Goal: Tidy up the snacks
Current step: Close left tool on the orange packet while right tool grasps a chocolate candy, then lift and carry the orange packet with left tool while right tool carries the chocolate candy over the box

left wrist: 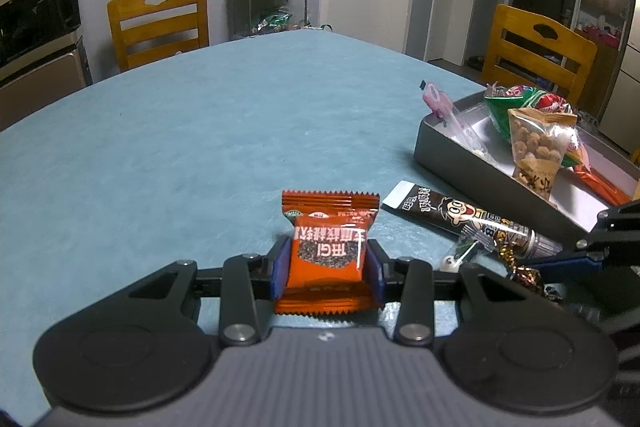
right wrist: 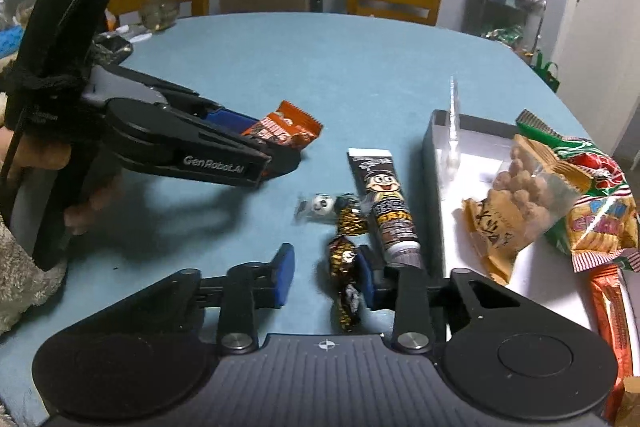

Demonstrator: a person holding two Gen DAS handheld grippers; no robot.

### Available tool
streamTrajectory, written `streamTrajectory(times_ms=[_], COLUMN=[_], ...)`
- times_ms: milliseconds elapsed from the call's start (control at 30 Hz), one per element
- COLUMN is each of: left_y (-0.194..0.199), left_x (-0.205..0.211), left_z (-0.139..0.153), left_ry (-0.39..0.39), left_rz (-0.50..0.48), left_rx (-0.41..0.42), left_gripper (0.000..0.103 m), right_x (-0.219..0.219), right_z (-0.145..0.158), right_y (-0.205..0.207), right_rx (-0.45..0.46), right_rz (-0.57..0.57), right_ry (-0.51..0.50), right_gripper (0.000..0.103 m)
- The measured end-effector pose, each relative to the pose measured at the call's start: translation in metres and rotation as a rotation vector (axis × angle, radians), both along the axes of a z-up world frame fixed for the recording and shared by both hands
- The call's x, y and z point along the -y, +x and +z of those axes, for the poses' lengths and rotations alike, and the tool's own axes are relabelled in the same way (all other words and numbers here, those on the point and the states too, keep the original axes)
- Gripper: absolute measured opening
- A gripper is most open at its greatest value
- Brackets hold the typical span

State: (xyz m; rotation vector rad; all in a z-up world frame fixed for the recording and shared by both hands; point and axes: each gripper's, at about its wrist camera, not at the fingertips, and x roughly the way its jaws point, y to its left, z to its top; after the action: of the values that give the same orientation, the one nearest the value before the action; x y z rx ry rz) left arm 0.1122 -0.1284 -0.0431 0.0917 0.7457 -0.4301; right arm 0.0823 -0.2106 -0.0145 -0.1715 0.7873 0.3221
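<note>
- The dark gold-flecked wrapped candy lies on the blue table between the right gripper fingers, long axis running along them, against the right-hand pad; the fingers stand apart, not yet pinching.
- The left gripper is clamped on an orange snack packet just above the table; its side reads "GenRobot.AI".
- The grey box of snacks sits just right.

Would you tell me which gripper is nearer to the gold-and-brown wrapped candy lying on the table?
Right. The right gripper straddles the wrapped candy, which lies against its right-hand pad with a gap on the other side. The left gripper, shut on the orange snack packet, is farther up the table.
</note>
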Motion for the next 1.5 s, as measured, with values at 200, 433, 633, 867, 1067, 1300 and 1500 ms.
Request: streamTrajectory(times_ms=[200,433,633,867,1067,1300,1500], left_y=[-0.001,-0.002,-0.003,-0.011,-0.023,-0.047,-0.068], left_x=[0.0,0.001,0.004,0.009,0.01,-0.002,-0.01], left_z=[0.0,0.0,0.0,0.001,0.006,0.022,0.038], left_ry=[0.002,0.008,0.021,0.059,0.071,0.043,0.028], left_rz=[0.001,0.002,0.004,0.028,0.057,0.095,0.099], left_rx=[0.004,0.01,0.018,0.041,0.029,0.045,0.067], left_gripper=[0.038,0.036,0.036,0.036,0.035,0.035,0.035], right_x=[0.006,0.012,0.017,0.028,0.043,0.046,0.044], right_z=[0.001,0.011,0.022,0.03,0.029,0.028,0.03], right_y=[-0.002,-0.014,-0.032,-0.05,-0.055,-0.054,-0.053], right_rx=[0.02,0.041,0.076,0.095,0.097,0.108,0.118], right_rz=[-0.031,-0.023,-0.002,0.017,0.023,0.041,0.067], right_ry=[0.01,0.043,0.057,0.09,0.121,0.156,0.183], right_gripper=[0.018,0.018,0.018,0.018,0.018,0.018,0.018])
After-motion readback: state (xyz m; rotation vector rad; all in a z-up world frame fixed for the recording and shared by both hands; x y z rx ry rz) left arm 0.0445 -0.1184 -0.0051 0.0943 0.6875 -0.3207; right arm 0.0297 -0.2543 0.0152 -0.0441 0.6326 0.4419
